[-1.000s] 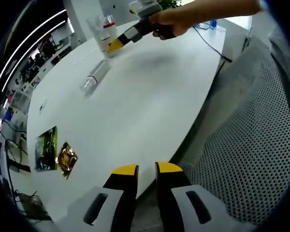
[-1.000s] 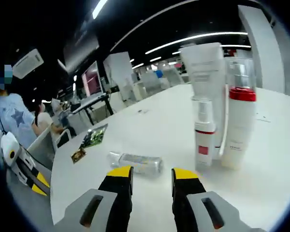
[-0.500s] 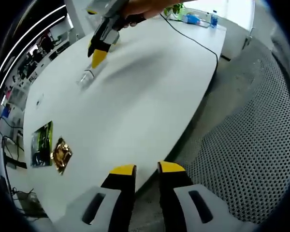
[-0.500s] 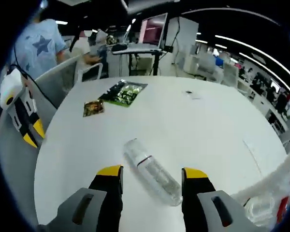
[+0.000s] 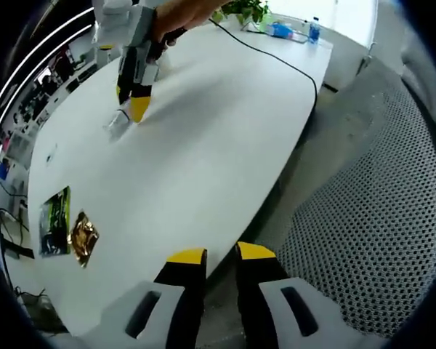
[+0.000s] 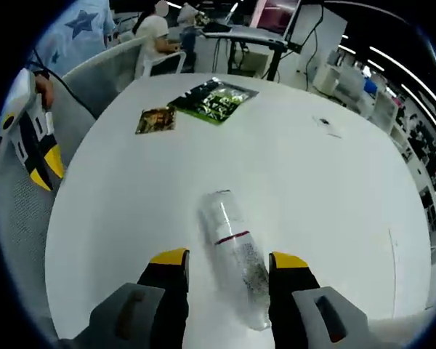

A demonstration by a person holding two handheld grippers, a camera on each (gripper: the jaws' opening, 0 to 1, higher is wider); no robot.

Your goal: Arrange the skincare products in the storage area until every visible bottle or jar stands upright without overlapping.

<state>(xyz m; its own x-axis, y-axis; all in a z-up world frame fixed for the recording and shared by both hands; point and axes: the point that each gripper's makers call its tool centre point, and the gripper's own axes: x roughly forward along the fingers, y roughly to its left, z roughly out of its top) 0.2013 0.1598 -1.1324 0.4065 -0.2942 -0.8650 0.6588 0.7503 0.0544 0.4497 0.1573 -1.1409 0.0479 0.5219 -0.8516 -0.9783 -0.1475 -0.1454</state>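
A clear bottle [image 6: 231, 243] with a thin red band lies on its side on the white round table [image 6: 131, 218]. My right gripper [image 6: 229, 259] is open, with a jaw on each side of the bottle's lower half and a small gap on both sides. In the left gripper view the right gripper [image 5: 134, 102], held by a hand, points down at that same bottle [image 5: 116, 125] on the far side of the table [image 5: 203, 145]. My left gripper [image 5: 220, 254] hangs just off the near table edge, jaws close together with nothing between them; it also appears as the left gripper [image 6: 38, 149].
A green packet [image 6: 214, 98] and a gold packet [image 6: 156, 120] lie near the table's edge. A black cable [image 5: 265, 52] crosses the table's far end by a blue-capped bottle [image 5: 314, 29]. A grey mesh chair [image 5: 370, 218] stands beside the left gripper. People sit at desks [image 6: 160, 29] behind.
The right gripper swung from the upright bottles to the lying clear bottle, spread wider and came down around it. The left gripper stayed by the table edge.
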